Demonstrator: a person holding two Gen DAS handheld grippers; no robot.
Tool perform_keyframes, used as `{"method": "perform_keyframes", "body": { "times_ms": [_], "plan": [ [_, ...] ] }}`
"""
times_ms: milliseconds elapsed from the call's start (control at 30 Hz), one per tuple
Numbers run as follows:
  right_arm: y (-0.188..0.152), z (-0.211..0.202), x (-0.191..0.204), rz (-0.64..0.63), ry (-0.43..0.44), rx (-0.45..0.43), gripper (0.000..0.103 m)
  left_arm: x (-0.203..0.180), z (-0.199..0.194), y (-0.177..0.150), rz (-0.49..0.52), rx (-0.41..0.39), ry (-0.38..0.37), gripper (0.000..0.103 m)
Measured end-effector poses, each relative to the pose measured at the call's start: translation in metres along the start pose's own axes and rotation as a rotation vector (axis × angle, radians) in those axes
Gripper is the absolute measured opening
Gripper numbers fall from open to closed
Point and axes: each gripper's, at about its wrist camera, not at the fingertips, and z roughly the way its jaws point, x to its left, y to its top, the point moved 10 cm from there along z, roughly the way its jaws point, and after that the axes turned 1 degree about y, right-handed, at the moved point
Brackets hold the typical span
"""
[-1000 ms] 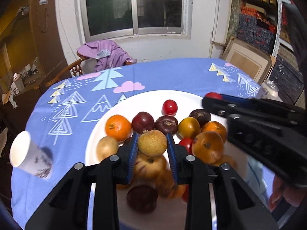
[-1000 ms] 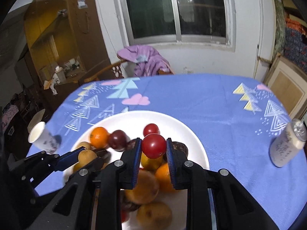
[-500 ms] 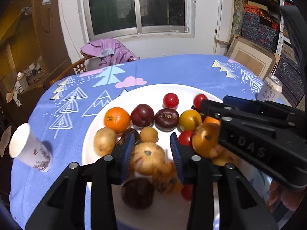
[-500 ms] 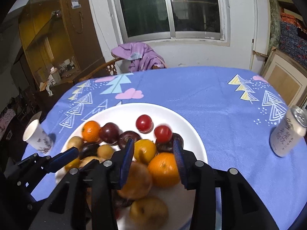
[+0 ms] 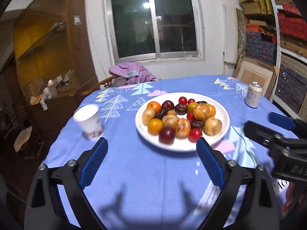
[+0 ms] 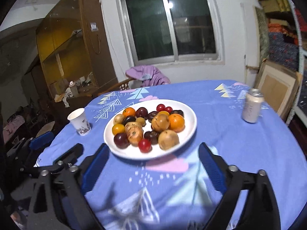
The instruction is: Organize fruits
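Flanking plate (image 5: 226, 122): cup (image 5: 88, 121), can (image 5: 253, 94) | both claws wide, just opened, empty

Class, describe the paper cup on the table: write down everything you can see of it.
The paper cup is white with a small dark floral print low on its wall. It tapers toward the base, its round open mouth up; nothing shows inside. It stands upright on the blue tablecloth, left of the white plate of fruit and apart from it. Nothing touches it except the cloth under it.
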Motion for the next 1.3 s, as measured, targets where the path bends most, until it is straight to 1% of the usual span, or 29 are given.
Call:
{"method": "perform_keyframes", "body": {
  "times_ms": [100,133,200,267,333,400,433,500,600,667,767,967,1067,1300],
  "plan": [
    [-0.021,-0.031,0.008,-0.042,-0.042,-0.026,0.100,0.009,-0.023,-0.021,-0.042,0.010,0.009,0.092],
    [-0.031,-0.039,0.009,-0.050,-0.076,-0.025,0.100,0.011,-0.029,-0.027,-0.044,0.007,0.019,0.092],
    [-0.045,-0.048,0.012,-0.056,-0.118,-0.027,0.100,0.011,-0.041,-0.037,-0.043,-0.003,0.035,0.099],
    [-0.059,-0.056,0.018,-0.071,-0.117,-0.045,0.100,0.010,-0.048,-0.046,-0.038,0.000,0.029,0.099],
    [-0.069,-0.056,0.021,-0.085,-0.116,-0.054,0.100,0.011,-0.049,-0.052,-0.039,0.020,0.025,0.099],
    [-0.077,-0.052,0.020,-0.094,-0.134,-0.044,0.100,0.010,-0.047,-0.056,-0.042,0.038,0.010,0.099],
    [-0.078,-0.049,0.019,-0.098,-0.146,-0.031,0.100,0.011,-0.045,-0.057,-0.049,0.047,0.000,0.099],
    [-0.077,-0.050,0.019,-0.103,-0.153,-0.036,0.100,0.015,-0.040,-0.062,-0.084,0.067,-0.022,0.099],
    [-0.076,-0.048,0.016,-0.098,-0.169,-0.028,0.100,0.019,-0.031,-0.068,-0.131,0.102,-0.034,0.099],
    [-0.078,-0.047,0.013,-0.085,-0.167,-0.018,0.100,0.019,-0.029,-0.067,-0.140,0.104,-0.038,0.099],
    [-0.081,-0.044,0.010,-0.071,-0.167,0.000,0.100,0.018,-0.031,-0.066,-0.123,0.088,-0.021,0.099],
    [-0.085,-0.041,0.010,-0.066,-0.165,0.021,0.100,0.007,-0.035,-0.071,-0.056,0.086,-0.004,0.099],
    [-0.086,-0.040,0.009,-0.060,-0.165,0.029,0.100,0.006,-0.038,-0.073,-0.033,0.076,0.020,0.099],
    [-0.086,-0.040,0.010,-0.059,-0.159,0.029,0.100,0.008,-0.038,-0.072,-0.040,0.072,0.009,0.099]
  ]
}}
